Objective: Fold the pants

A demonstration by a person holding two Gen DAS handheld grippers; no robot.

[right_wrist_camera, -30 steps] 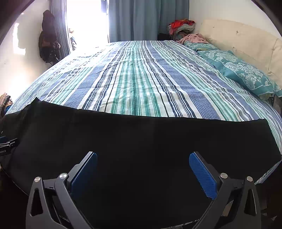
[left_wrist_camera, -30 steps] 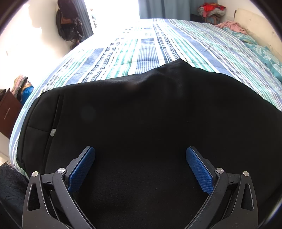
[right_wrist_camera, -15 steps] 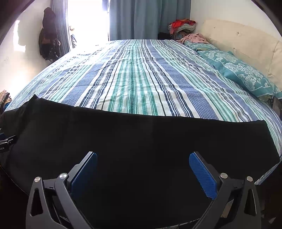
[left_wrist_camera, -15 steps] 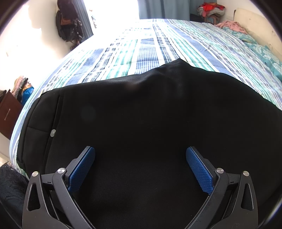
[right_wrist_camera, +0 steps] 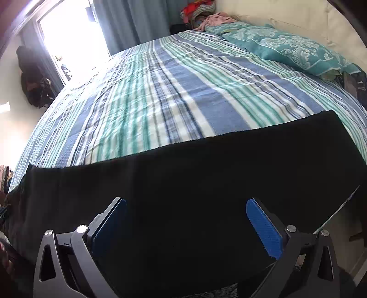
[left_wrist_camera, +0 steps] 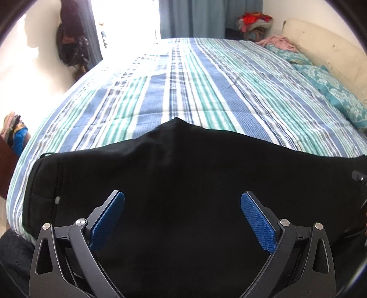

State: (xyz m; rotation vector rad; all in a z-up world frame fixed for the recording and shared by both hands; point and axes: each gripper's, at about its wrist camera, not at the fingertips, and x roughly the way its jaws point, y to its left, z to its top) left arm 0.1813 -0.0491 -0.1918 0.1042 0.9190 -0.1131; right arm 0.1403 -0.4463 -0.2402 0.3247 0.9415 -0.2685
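Black pants lie flat along the near edge of a striped bed. In the left wrist view the waist end with a small silver button is at the left. My left gripper is open and empty, hovering over the pants' upper part. In the right wrist view the leg part of the pants stretches across, its hem at the right. My right gripper is open and empty above the legs.
Teal patterned pillows and a cream headboard are at the right. A pile of clothes sits at the far corner. Dark bags hang on the left wall by the bright window. The bed's near edge drops off below the pants.
Both grippers have pulled back and risen, showing more bed beyond the pants. The right wrist view has tilted to the left. Both grippers stay open; the pants have not moved.
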